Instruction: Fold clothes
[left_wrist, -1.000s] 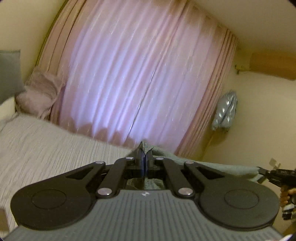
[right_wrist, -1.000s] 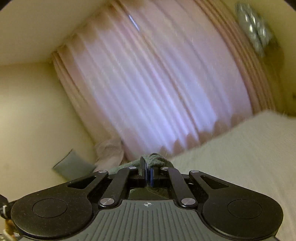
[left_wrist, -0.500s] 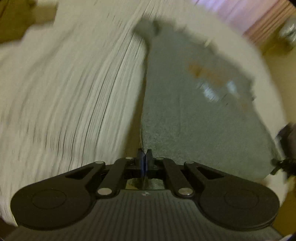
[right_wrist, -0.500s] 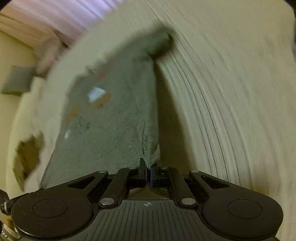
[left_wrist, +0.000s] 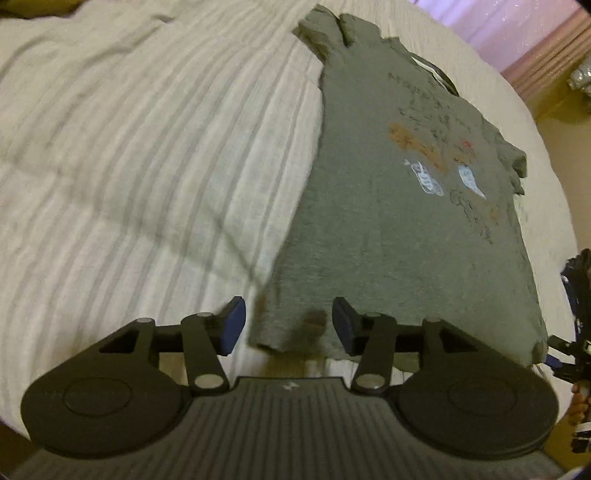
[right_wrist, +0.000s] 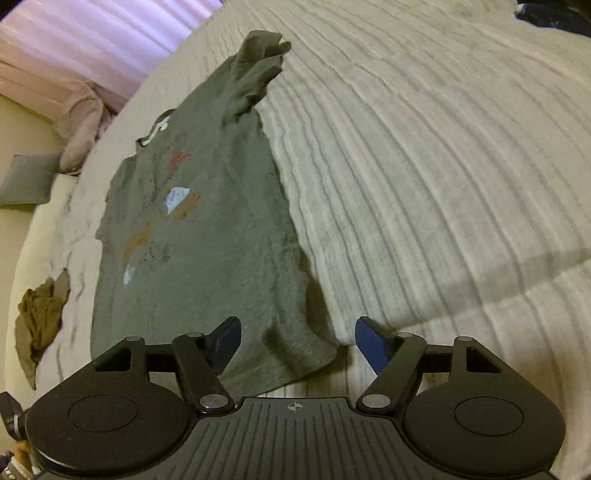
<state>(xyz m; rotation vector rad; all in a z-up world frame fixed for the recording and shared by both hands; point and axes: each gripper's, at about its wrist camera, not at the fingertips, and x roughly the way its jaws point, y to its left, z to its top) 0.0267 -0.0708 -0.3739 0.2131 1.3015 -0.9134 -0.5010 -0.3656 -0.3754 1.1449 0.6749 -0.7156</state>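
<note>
One grey T-shirt (left_wrist: 388, 221) lies spread across one bed (left_wrist: 147, 147) with a ribbed pale cover, running from the lower middle to the top of the frame. One crumpled brown garment (right_wrist: 38, 314) sits at the left edge of the right wrist view. Two cushions lie at upper left there: one pink (right_wrist: 81, 125), one grey (right_wrist: 26, 177). Two grippers appear: the left gripper (left_wrist: 286, 328) and the right gripper (right_wrist: 297, 345).
</note>
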